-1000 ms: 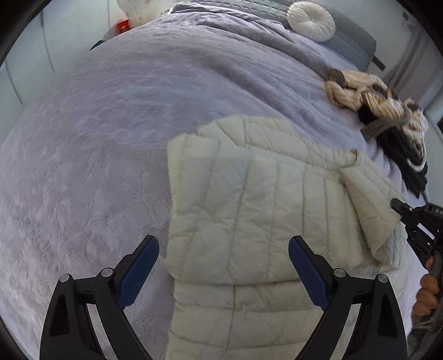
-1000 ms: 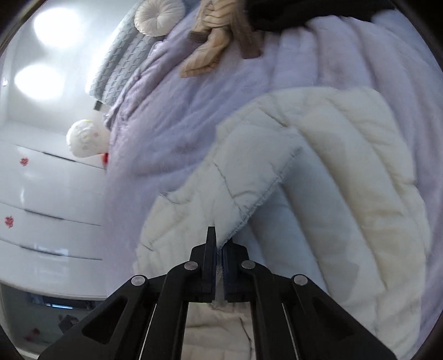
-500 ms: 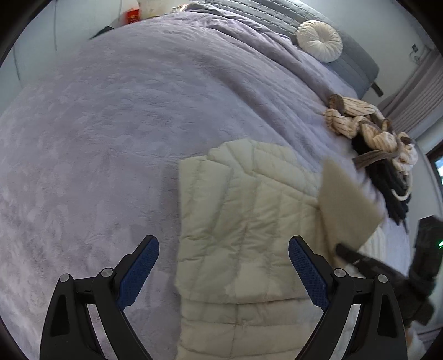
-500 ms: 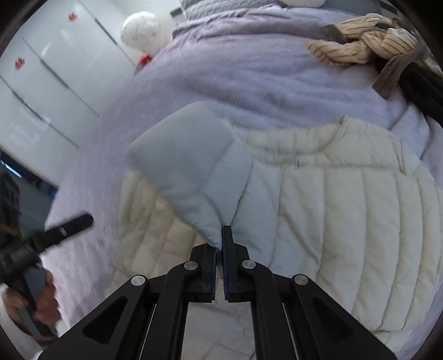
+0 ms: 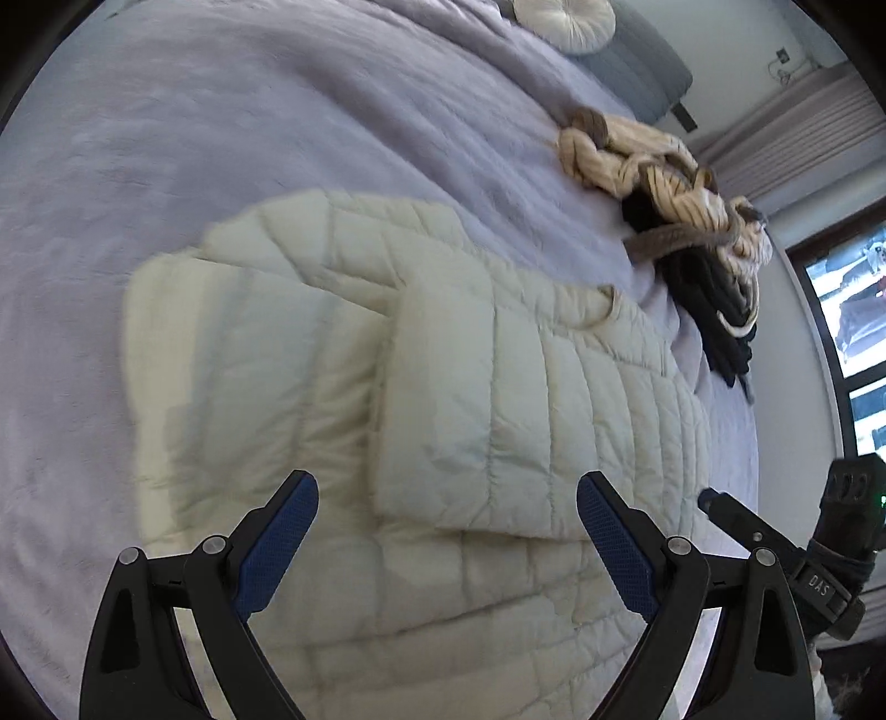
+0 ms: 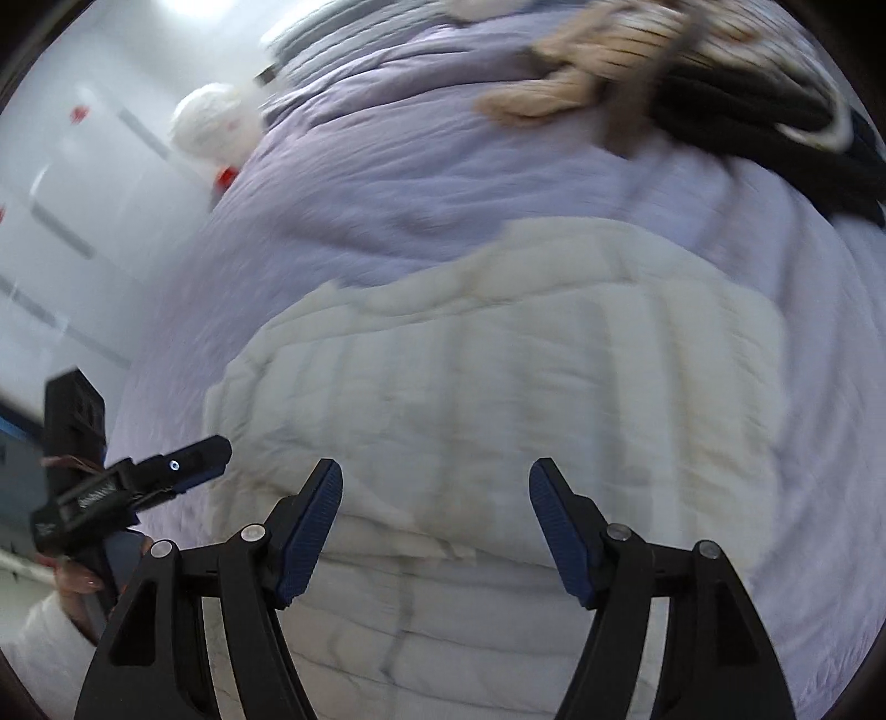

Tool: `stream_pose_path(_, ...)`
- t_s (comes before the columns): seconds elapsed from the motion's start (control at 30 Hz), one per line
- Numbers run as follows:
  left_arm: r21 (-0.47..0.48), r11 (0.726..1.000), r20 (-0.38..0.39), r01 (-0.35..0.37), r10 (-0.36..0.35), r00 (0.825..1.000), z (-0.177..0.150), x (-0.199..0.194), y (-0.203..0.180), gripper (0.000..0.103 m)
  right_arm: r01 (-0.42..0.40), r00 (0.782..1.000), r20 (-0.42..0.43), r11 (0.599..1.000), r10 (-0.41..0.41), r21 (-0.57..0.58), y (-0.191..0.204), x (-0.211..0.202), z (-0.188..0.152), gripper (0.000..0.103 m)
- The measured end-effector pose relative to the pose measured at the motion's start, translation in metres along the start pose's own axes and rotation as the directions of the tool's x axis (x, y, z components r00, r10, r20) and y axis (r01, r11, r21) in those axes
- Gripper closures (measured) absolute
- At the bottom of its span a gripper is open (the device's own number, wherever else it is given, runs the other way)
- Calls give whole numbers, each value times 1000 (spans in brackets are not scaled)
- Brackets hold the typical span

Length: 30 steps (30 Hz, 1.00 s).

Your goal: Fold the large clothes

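Moved: right sleeve [image 5: 470, 399] of the cream quilted puffer jacket [image 5: 310, 387] now lies flat across the jacket's chest; half a second ago it hung pinched in the right gripper [image 6: 434, 531] above the garment.
Right jaws: they have just been opening and now stand wide apart with nothing between them, above the jacket's lower half.
Left jaws: the left gripper [image 5: 446, 545] is wide open as in the earlier frames and holds nothing; it hangs over the jacket's lower middle, tilted down toward it.
Meaning for the task: by my reading the sleeve fold on this side is finished and released; with both sleeve areas apparently tucked inward, the next step is probably folding the body lengthwise or bringing the hem up to the collar.
Jacket's look: puffy, stitched in vertical channels, collar [image 5: 603, 302] pointing toward the head of the bed; the folded sleeve forms a neat rectangular panel with a clean lower edge; the left side is also doubled over. The right wrist view is motion-blurred, so finer creases there cannot be told.
Jacket's place: spread on the lilac textured bedspread [image 5: 221, 138], near the viewer's edge of the bed.
Around it: heap of striped beige and black clothes [image 5: 675, 183] lies well apart beyond the collar; a round white cushion [image 5: 565, 19] sits at the headboard.
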<state>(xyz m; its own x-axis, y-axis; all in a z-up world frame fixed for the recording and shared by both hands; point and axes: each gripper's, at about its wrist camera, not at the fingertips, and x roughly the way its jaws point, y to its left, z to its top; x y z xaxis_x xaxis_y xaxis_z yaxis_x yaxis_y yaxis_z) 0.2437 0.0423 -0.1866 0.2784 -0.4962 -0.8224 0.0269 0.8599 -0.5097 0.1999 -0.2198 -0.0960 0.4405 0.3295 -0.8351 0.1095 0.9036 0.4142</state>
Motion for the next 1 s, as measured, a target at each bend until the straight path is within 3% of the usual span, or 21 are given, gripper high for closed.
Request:
stream_pose_path(0.2, -35, 999, -27, 26, -27, 999, 4, 22, -11, 10, 15, 1000, 25, 995, -18, 103, -43, -16, -12, 29)
stream_pose_path(0.27, -33, 999, -29, 15, -16, 999, 5, 24, -15, 36, 12, 999, 32, 992, -16, 123, -50, -19, -14, 29)
stream_pose_path(0.33, -50, 998, -64, 47, -50, 997, 6, 30, -15, 91, 1, 999, 36, 990, -6, 140, -56, -21, -16, 29)
stream_pose_path(0.37, -59, 996, -64, 66, -69, 996, 6, 29, -14, 95, 1, 999, 37, 990, -6, 144, -58, -22, -17, 29)
stream_pose_path(0.57, 15, 999, 13, 48, -48, 999, -12, 0, -24, 95, 10, 999, 38, 987, -16, 161, -70, -29, -18, 29)
stream_pose_path(0.77, 43, 999, -22, -23, 24, 999, -38, 2, -13, 95, 27, 999, 36, 984, -34, 179, -80, -33, -22, 29)
stream_pose_path(1.0, 58, 997, -29, -45, 47, 998, -48, 8, -4, 95, 67, 995, 68, 985, -79, 161, -88, -42, -9, 31)
